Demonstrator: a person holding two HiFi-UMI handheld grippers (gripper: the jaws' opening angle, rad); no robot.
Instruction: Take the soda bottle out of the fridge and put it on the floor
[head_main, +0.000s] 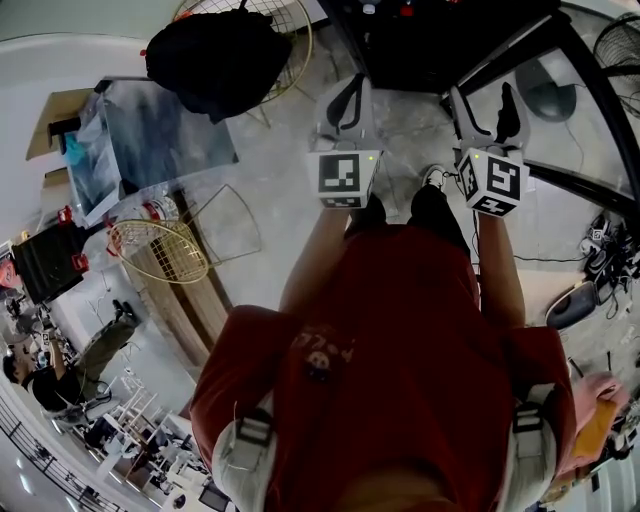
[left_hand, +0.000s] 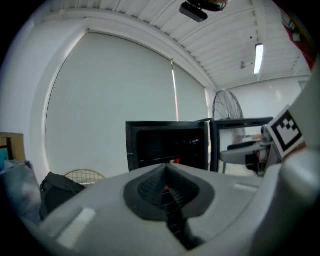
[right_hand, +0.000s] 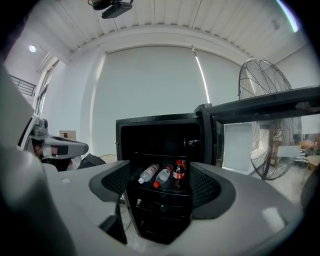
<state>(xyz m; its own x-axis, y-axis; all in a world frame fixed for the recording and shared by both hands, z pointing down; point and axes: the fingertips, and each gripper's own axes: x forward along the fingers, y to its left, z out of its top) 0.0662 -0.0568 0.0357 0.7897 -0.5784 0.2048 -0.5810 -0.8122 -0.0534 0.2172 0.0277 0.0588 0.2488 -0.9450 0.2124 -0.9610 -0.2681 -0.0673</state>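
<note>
A black mini fridge (right_hand: 160, 145) stands open ahead of me, its door (right_hand: 212, 142) swung to the right. On its shelf a dark soda bottle (right_hand: 179, 173) with a red label stands upright beside two clear water bottles (right_hand: 156, 175) that lie on their sides. My right gripper (right_hand: 161, 187) is open, well short of the fridge, with nothing between its pads. My left gripper (left_hand: 166, 189) is shut on nothing and also points at the fridge (left_hand: 167, 145). In the head view both grippers, left (head_main: 345, 105) and right (head_main: 487, 112), are held out toward the fridge (head_main: 430, 35).
A large standing fan (right_hand: 265, 125) is to the right of the fridge door. To the left are a black bag (head_main: 215, 55), a glass-topped table (head_main: 165, 130) and gold wire chairs (head_main: 160, 250). Cables and shoes lie at the right (head_main: 605, 250).
</note>
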